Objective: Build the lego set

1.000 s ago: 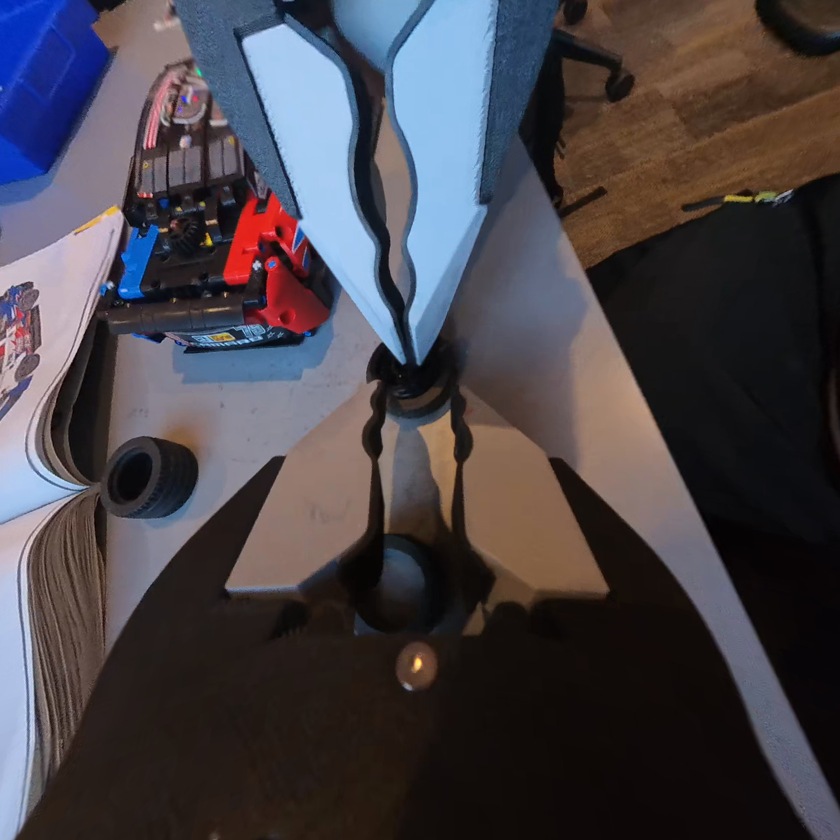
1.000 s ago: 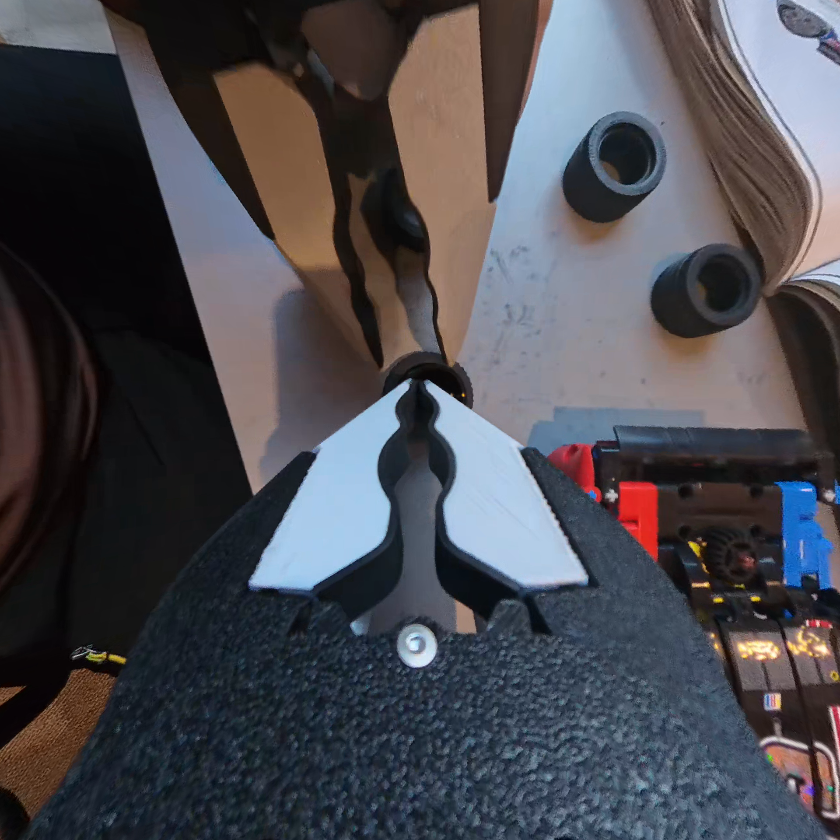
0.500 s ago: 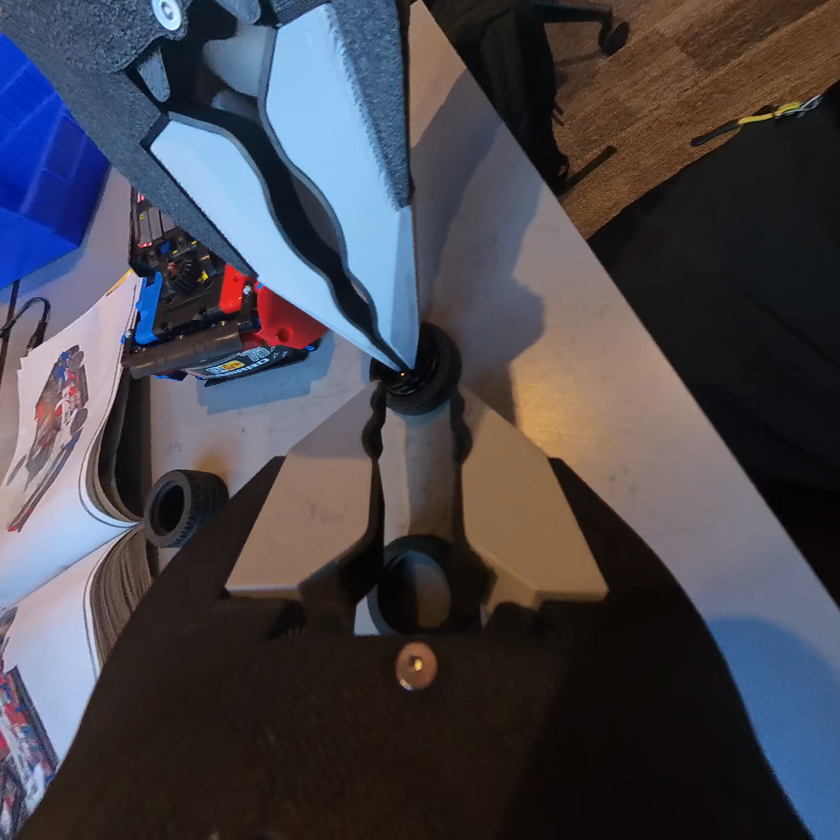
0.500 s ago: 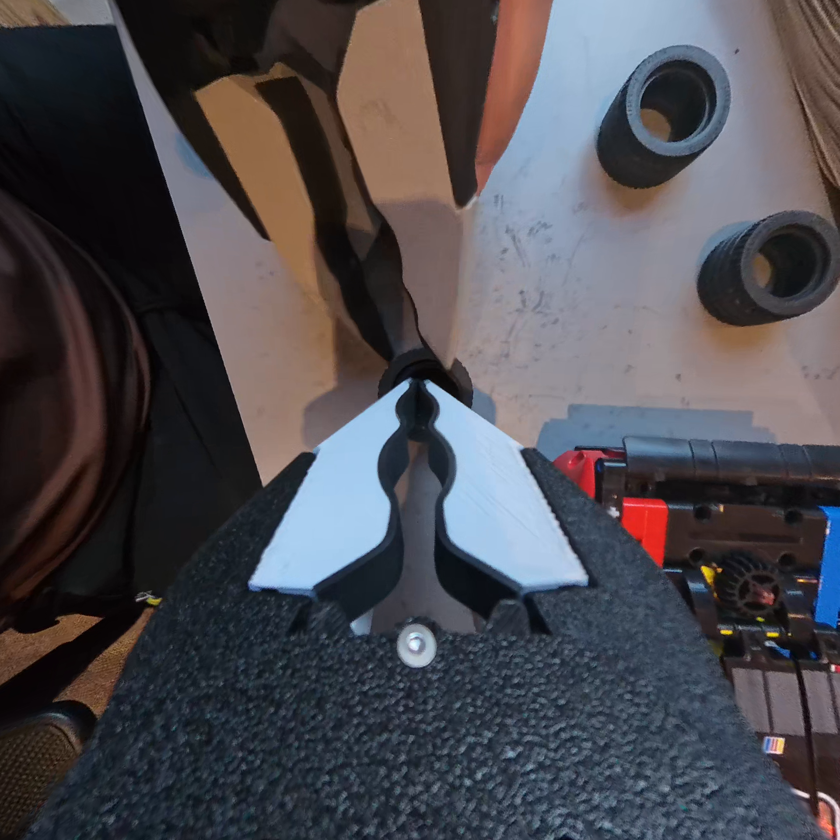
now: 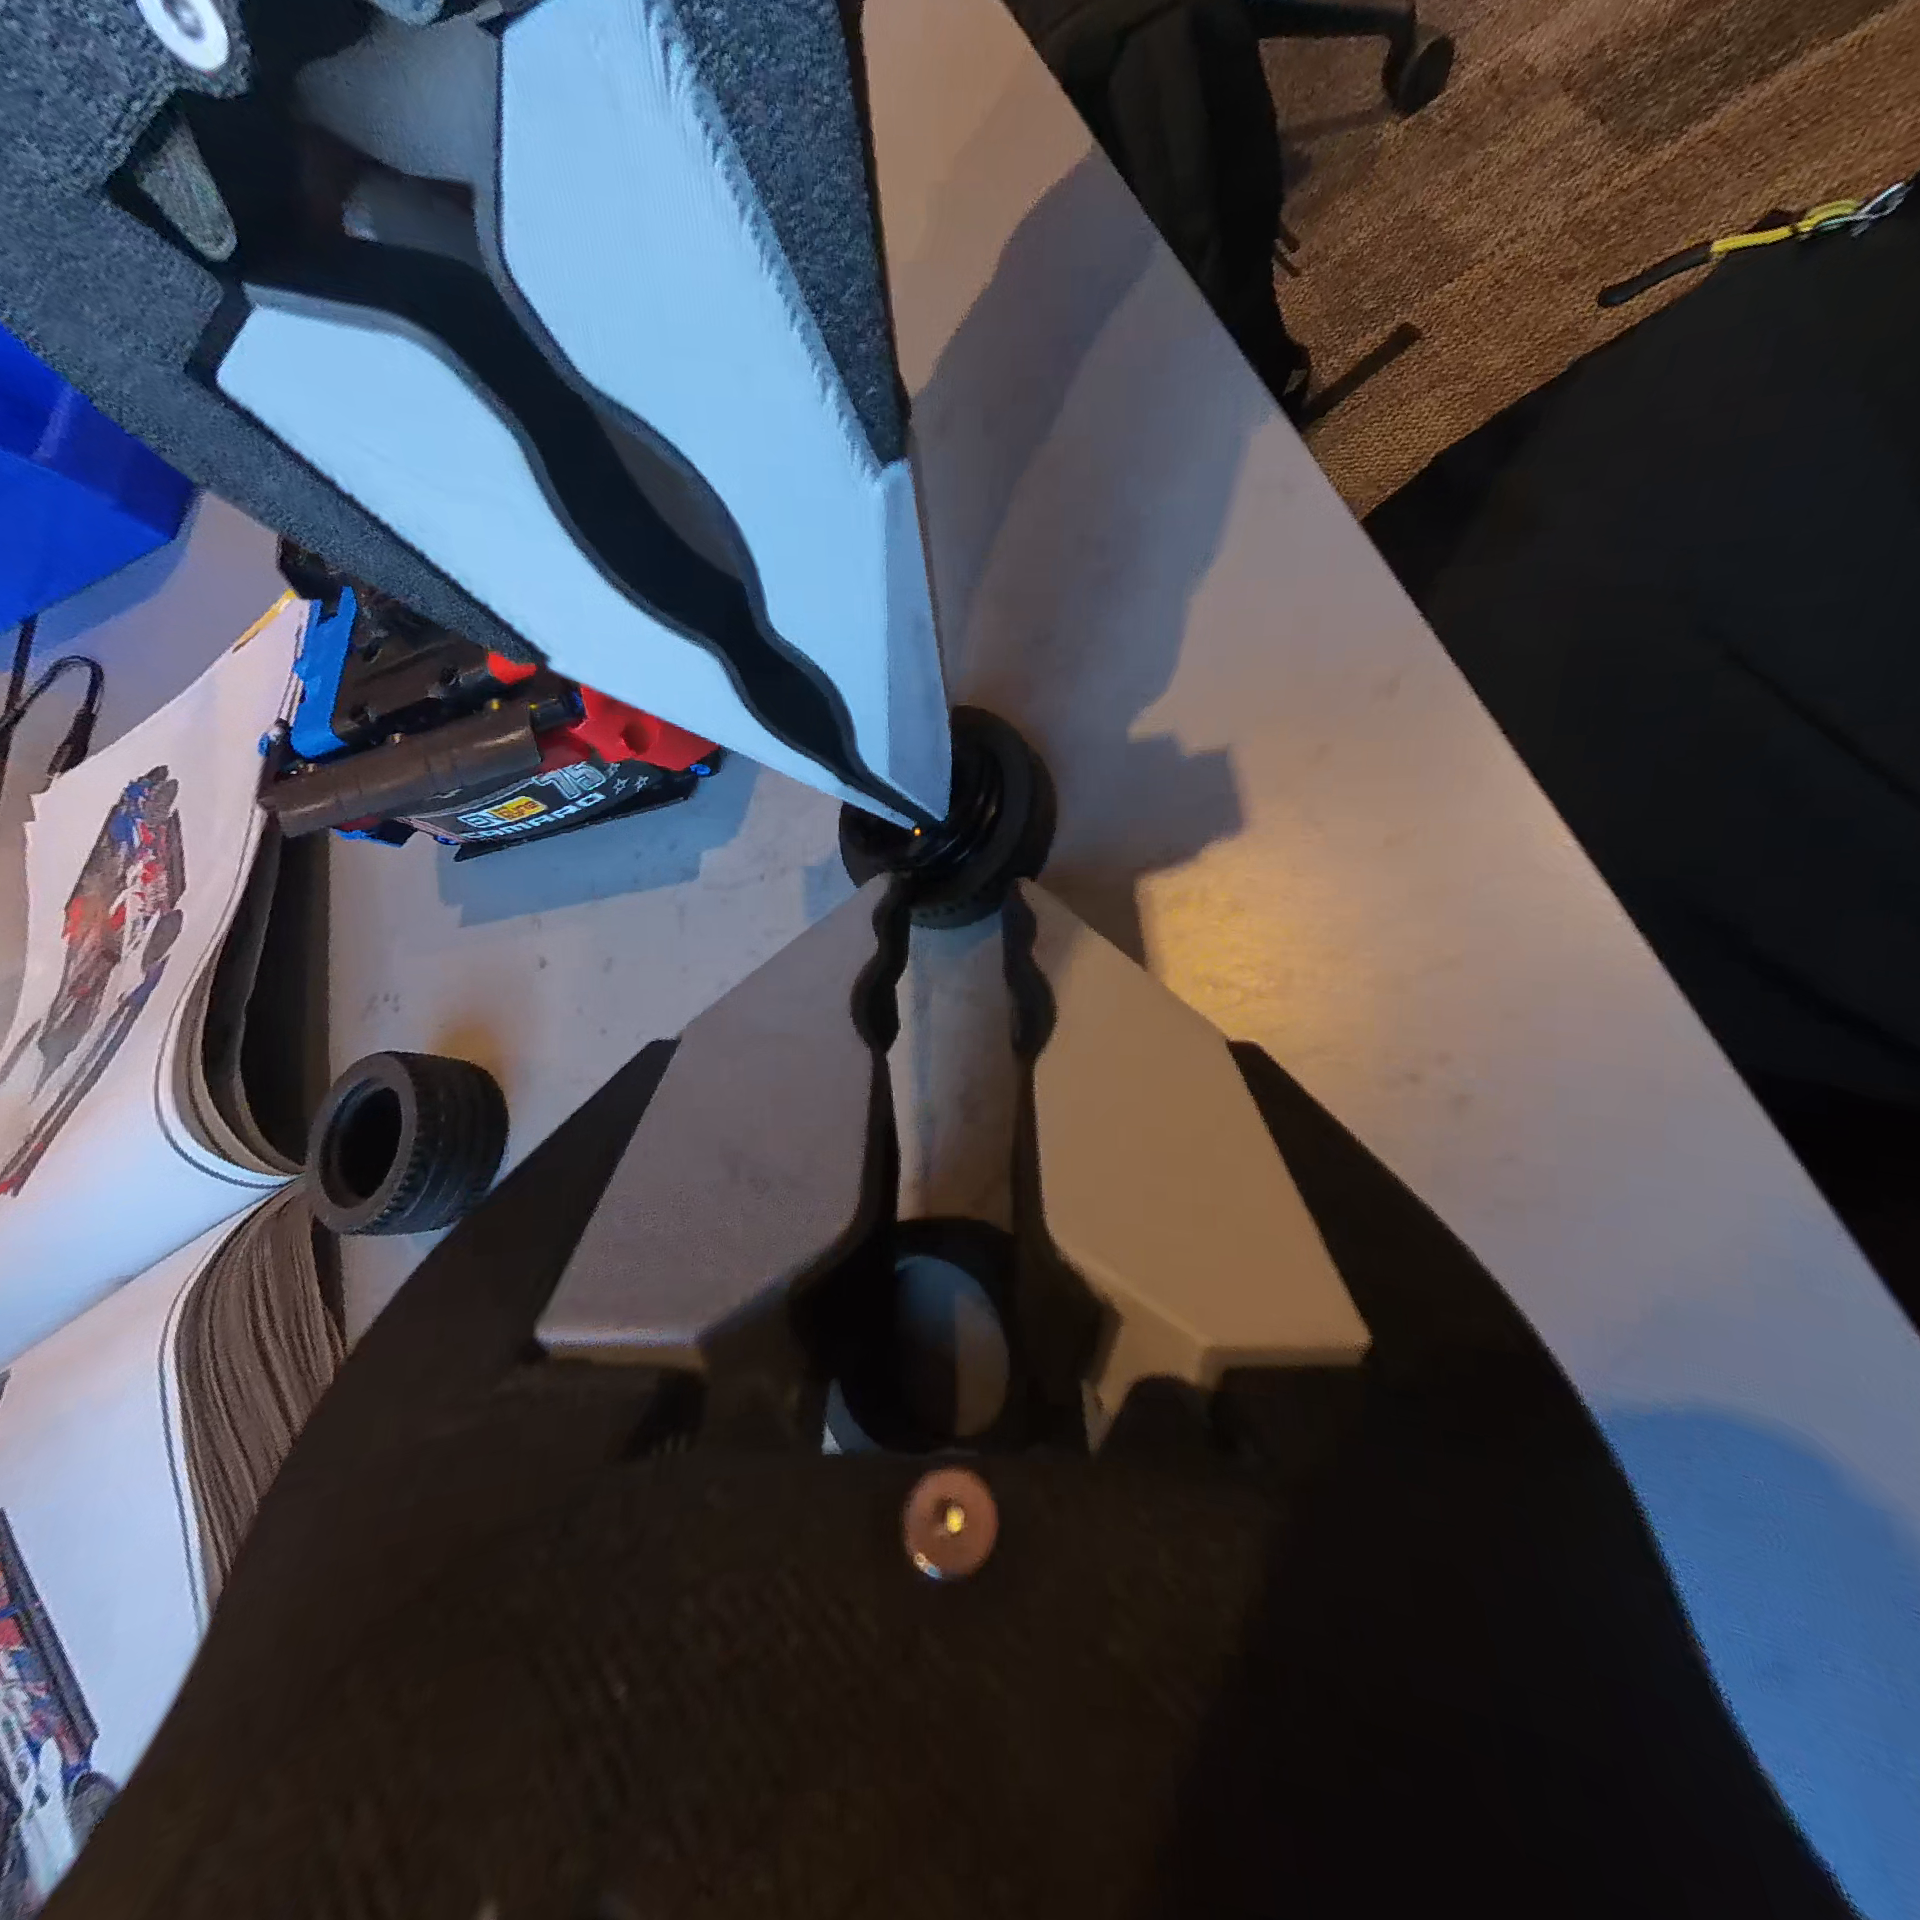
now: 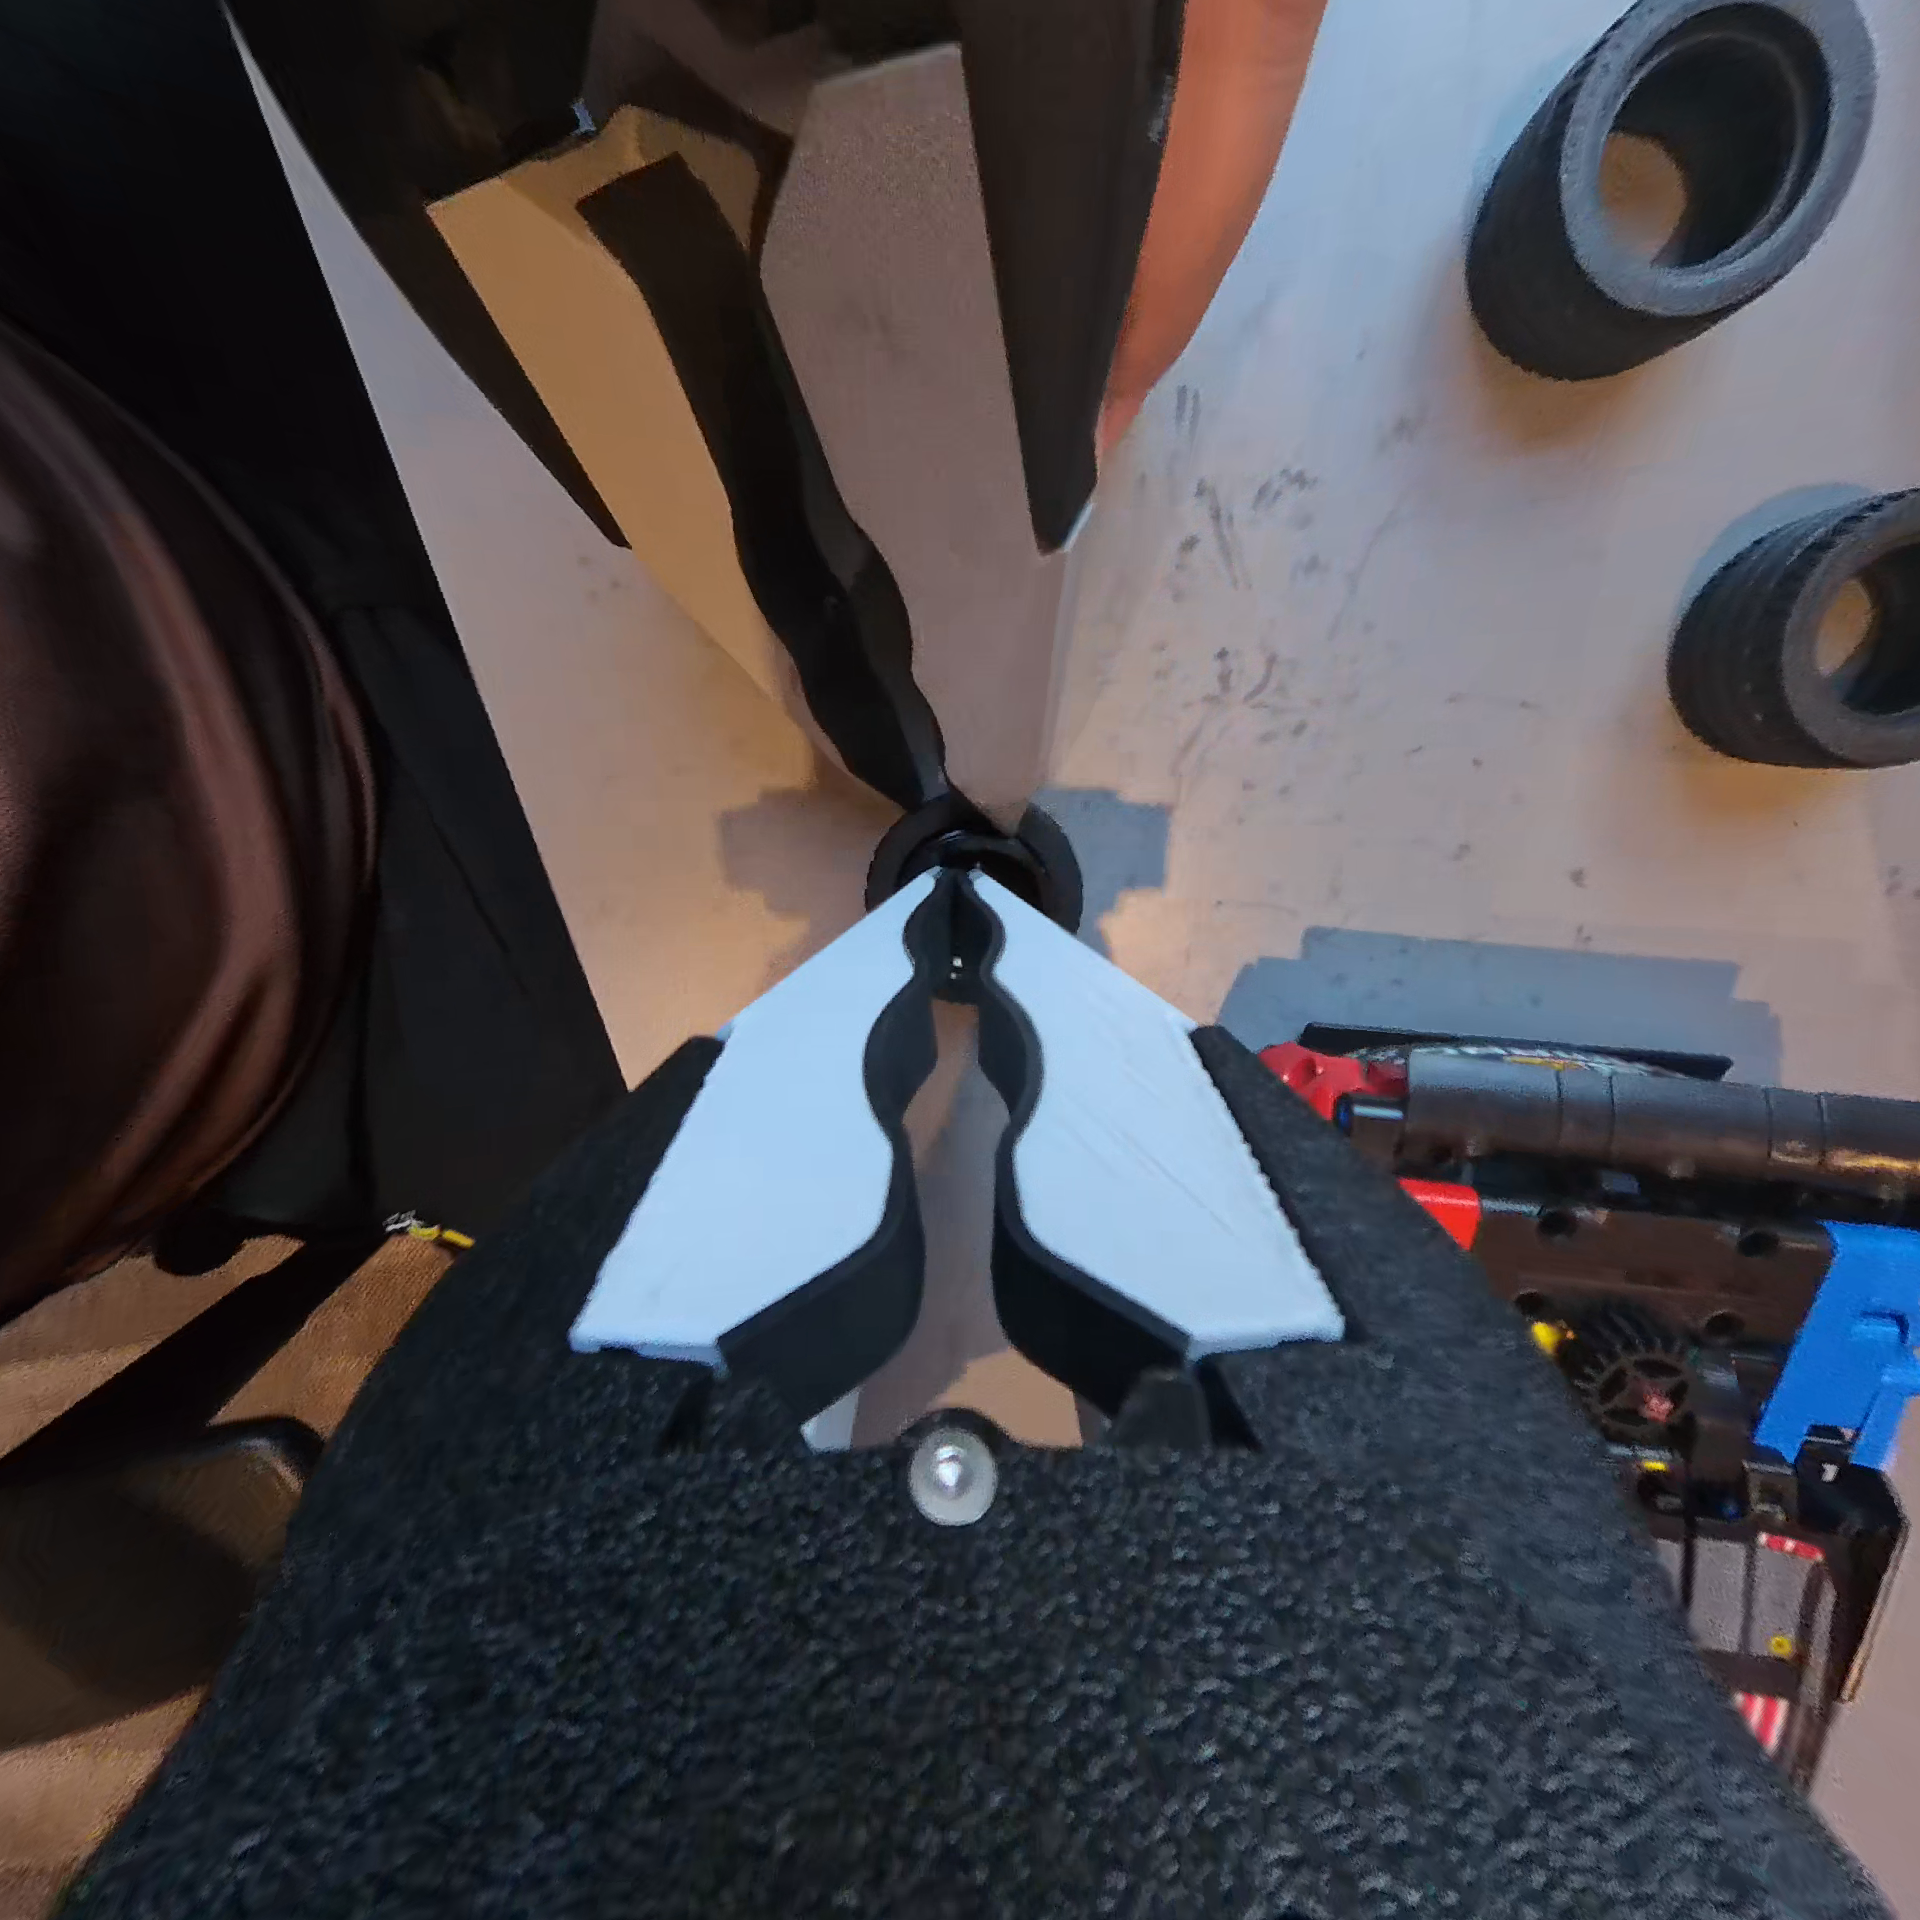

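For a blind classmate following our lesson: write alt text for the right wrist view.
Two grippers meet tip to tip on a small black wheel above a scuffed table: the right gripper from below, the left gripper from above. Two loose tyres lie right, above a lego car.

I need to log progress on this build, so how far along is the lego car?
Done: the car body stands assembled, though no wheels show on it. In hand: both the left gripper and right gripper have jaws on one small black wheel. Left: two loose tyres still lie on the table.
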The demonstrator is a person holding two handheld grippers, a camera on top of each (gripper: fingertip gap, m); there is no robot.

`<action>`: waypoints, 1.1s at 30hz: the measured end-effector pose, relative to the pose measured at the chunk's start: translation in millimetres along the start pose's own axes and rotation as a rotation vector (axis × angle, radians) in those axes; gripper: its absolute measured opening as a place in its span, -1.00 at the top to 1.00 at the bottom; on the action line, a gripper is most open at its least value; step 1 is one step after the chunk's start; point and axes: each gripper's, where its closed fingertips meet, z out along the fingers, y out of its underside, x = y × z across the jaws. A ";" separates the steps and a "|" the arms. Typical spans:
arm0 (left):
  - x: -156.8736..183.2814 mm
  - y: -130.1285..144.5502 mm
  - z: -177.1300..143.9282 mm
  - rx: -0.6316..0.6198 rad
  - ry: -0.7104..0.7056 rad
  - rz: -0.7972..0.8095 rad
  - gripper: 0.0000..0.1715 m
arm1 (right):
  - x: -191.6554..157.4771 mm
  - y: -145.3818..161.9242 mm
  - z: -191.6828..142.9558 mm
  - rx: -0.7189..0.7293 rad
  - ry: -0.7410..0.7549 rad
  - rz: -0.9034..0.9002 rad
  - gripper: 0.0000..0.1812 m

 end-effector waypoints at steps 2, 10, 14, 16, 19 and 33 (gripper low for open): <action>0.0 -0.1 -0.1 0.004 0.016 -0.020 0.82 | 0.0 0.0 0.5 -0.046 -0.007 0.008 1.00; 0.4 -0.2 0.3 -0.004 -0.003 -0.026 0.81 | 0.3 -0.5 1.9 -0.145 -0.018 0.056 1.00; 0.4 -0.1 0.2 -0.014 -0.035 -0.017 0.82 | 0.9 -0.8 2.5 -0.163 -0.051 0.108 1.00; 0.6 -0.1 0.0 -0.018 -0.047 -0.017 0.82 | 1.0 -1.0 2.8 -0.187 -0.041 0.106 1.00; 0.8 0.2 -0.3 -0.026 -0.055 -0.037 0.82 | 1.3 -1.4 3.2 -0.208 -0.048 0.120 1.00; 6.4 -9.2 -16.6 0.046 -0.090 -0.114 1.00 | 2.5 -2.8 5.3 -0.221 -0.019 0.156 1.00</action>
